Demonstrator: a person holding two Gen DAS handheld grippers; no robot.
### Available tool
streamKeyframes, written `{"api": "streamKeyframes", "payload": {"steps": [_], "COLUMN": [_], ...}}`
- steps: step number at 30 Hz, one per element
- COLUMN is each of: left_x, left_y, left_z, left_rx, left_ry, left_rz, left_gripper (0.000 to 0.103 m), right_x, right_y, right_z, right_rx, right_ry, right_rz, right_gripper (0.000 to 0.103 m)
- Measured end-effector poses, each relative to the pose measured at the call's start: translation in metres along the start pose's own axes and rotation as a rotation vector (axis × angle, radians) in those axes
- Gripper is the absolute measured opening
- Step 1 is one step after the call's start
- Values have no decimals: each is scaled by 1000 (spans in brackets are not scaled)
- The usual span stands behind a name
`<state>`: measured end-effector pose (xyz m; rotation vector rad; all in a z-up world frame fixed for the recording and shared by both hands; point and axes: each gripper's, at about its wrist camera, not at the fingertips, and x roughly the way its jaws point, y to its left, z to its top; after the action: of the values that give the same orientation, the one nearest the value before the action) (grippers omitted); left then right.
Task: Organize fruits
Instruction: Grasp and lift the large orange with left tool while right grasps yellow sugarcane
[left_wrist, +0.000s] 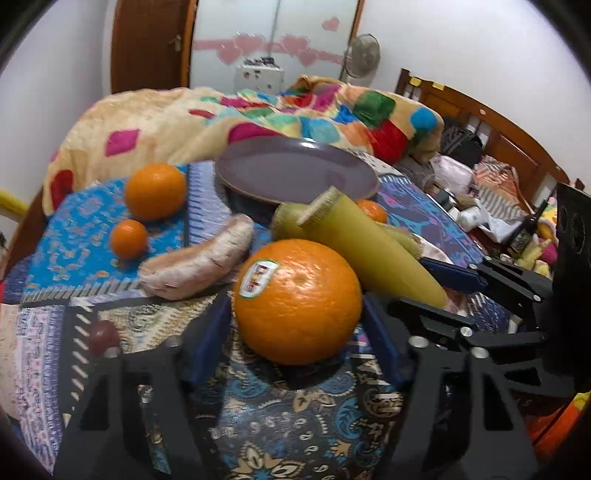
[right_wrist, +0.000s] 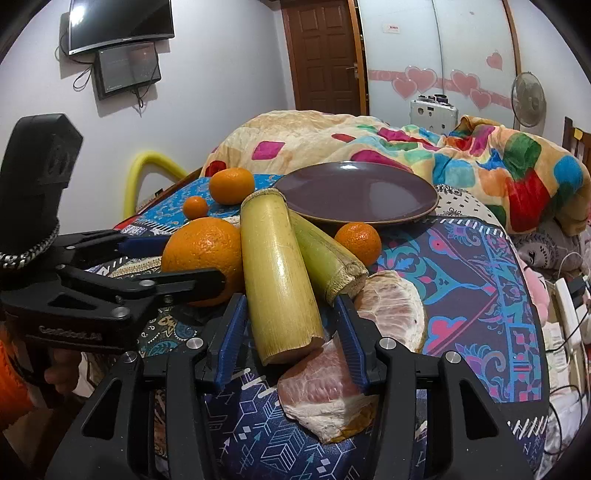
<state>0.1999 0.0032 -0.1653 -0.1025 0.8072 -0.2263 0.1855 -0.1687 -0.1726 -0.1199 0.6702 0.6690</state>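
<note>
Here, the fruit lies on a bed covered with a patterned blue bedspread (right_wrist: 476, 266), with a rumpled multicoloured blanket (right_wrist: 480, 155) along its far edge. A purple plate (right_wrist: 354, 192) sits toward that far edge, bare of fruit.

The left gripper (left_wrist: 297, 314) has its blue pads on either side of the large orange (left_wrist: 297, 301), the one with a sticker; its jaws stand apart and I cannot tell whether the pads press on the peel. In the right wrist view the same orange (right_wrist: 203, 251) lies just left of the sugarcane, with the left gripper's finger across its front.

The right gripper (right_wrist: 291, 343) straddles the near end of the thick sugarcane piece (right_wrist: 277, 280); the jaws are apart, and whether the pads touch the cane I cannot tell. A thinner green cane piece (right_wrist: 325, 258) leans against it on the right. Two pomelo segments (right_wrist: 325, 391) lie near the bed's near edge, one partly under the right finger.

Three tangerines lie nearer the plate: a medium one (right_wrist: 232, 184), a small one (right_wrist: 195, 206), and one (right_wrist: 357, 243) just in front of the plate's rim.
</note>
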Motion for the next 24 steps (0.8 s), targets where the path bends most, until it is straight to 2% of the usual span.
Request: {"api": "streamKeyframes", "payload": {"steps": [3, 10, 17, 24], "left_x": [-3, -24, -48, -48], "left_y": [1, 11, 32, 44], "left_z": [-1, -13, -29, -31], "left_rx": [1, -5, -9, -29], "left_ry": [3, 24, 40, 42], "left_rz": [-3, 40, 105, 96], "left_gripper": [68, 67, 67, 68], "right_x": [0, -12, -11, 8], "right_y": [1, 11, 15, 14], "right_z": [0, 2, 5, 13], "right_rx": [0, -16, -17, -23], "right_ry": [3, -1, 31, 91], "right_rz": [0, 28, 19, 41], "right_gripper": [43, 26, 28, 36]}}
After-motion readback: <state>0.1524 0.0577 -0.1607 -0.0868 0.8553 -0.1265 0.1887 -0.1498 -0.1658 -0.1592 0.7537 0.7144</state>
